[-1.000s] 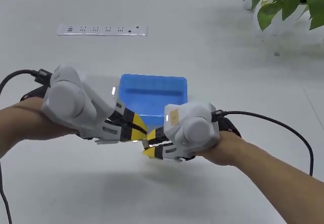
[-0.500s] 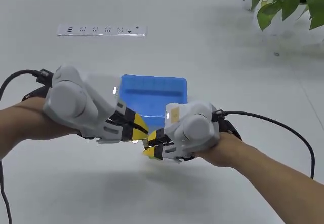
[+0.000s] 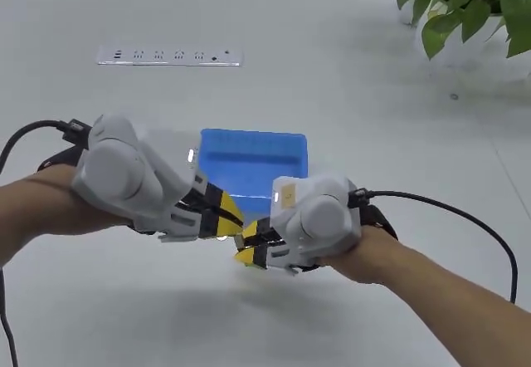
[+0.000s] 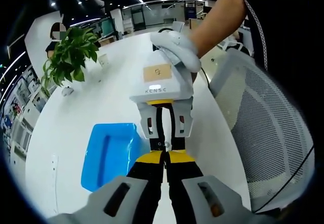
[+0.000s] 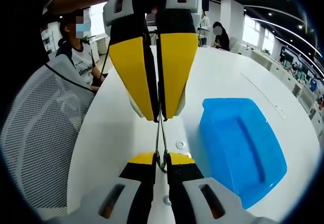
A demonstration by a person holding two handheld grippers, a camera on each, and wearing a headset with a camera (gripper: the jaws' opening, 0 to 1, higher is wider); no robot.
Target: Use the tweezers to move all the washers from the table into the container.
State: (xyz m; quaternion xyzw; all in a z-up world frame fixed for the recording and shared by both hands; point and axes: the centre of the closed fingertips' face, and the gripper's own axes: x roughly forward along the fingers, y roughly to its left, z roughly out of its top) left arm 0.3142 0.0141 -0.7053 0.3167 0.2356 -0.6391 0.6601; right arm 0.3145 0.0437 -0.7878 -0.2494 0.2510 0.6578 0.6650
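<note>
Beside container (image 3: 251, 153), L tongs (image 3: 231, 215) & R tongs (image 3: 247, 247) still clamp tweezers (image 5: 160, 137).

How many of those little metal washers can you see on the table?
2, both in the right gripper view: one washer lies on the white table beside the blue container; the other washer lies nearer the camera. More may be hidden.

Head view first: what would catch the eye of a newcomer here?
The left gripper and the right gripper meet tip to tip in front of the blue container. In the right gripper view, thin tweezers run between both pairs of jaws, and a washer lies on the white table beside them.
</note>
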